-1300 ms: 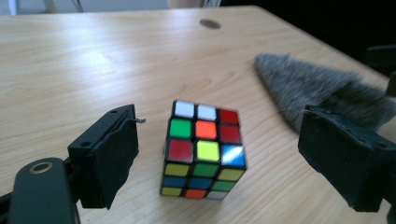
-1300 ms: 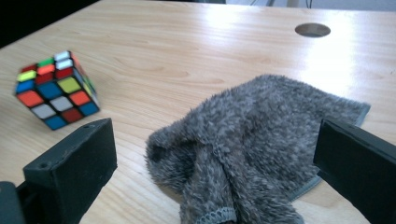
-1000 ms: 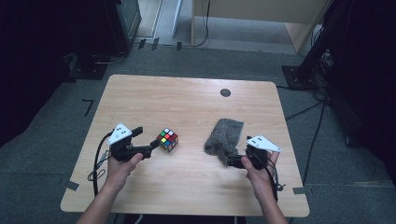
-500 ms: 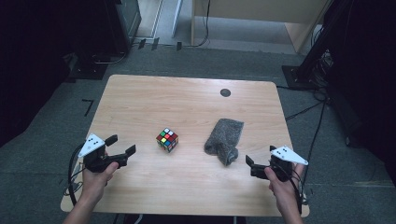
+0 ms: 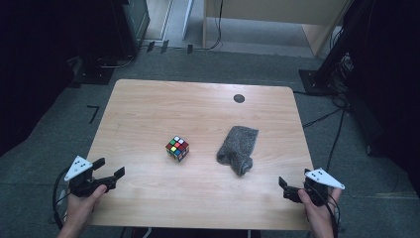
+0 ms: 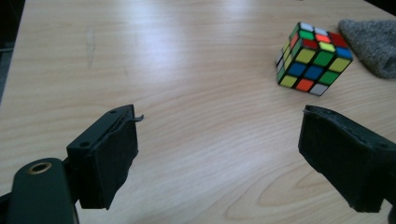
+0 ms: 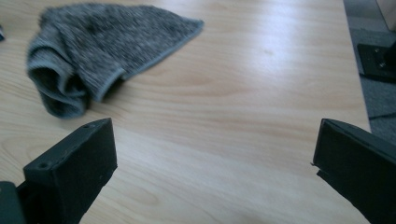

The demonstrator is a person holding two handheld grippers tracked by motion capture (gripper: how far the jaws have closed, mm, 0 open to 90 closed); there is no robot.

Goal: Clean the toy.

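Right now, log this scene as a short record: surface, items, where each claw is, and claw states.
surface: wooden table, small dark disc near its far edge
item 1: scrambled puzzle cube, near the table's middle, untouched
item 2: grey knitted cloth, crumpled, right of the cube, apart from it
left claw: at the near left corner, jaws open, nothing between them
right claw: at the near right corner, jaws open, nothing between them
contact: neither claw touches the cube or the cloth
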